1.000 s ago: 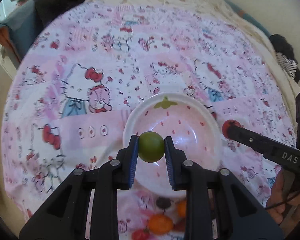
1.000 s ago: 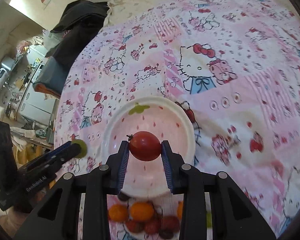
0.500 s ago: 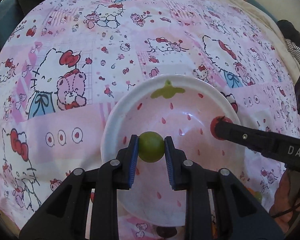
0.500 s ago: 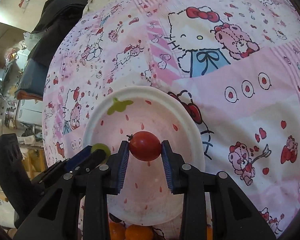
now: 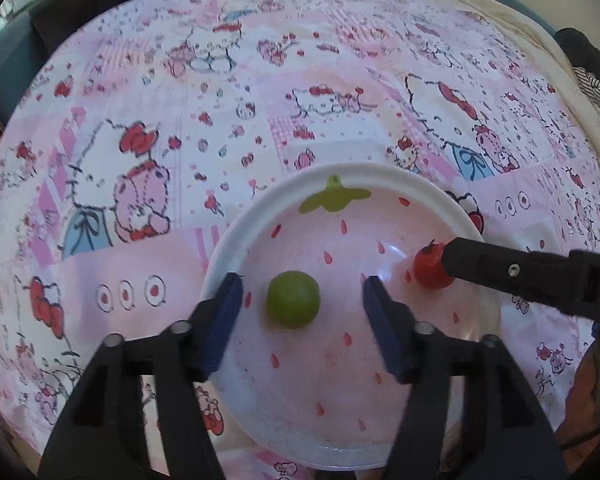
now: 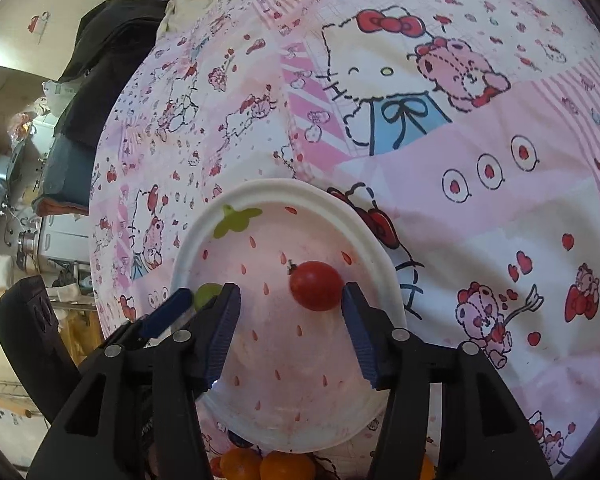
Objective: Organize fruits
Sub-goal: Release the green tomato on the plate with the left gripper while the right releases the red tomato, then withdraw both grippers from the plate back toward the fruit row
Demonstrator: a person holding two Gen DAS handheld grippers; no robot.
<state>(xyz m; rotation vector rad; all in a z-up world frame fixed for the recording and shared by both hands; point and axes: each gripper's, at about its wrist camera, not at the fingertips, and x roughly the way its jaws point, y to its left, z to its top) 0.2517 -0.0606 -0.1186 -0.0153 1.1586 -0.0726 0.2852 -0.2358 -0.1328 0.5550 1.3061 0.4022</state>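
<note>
Green fruit point(image 5: 293, 299) and red tomato point(image 6: 316, 286) both just dropped mid-frame into the strawberry bowl point(image 5: 380, 170), my left hand-held gripper point(image 5: 302, 300) and right hand-held gripper point(image 6: 291, 308) now wide open, empty.

No legible text, labels, brands or numbers — neither view shows any. The bedsheet point(image 6: 480, 128) carries cartoon cat and bear prints only — no lettering.

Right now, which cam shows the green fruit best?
Left wrist: the green fruit sits whole and unobstructed in the bowl, between the open left gripper fingers. Right wrist shows only a sliver, mostly hidden behind gripper fingers.
</note>
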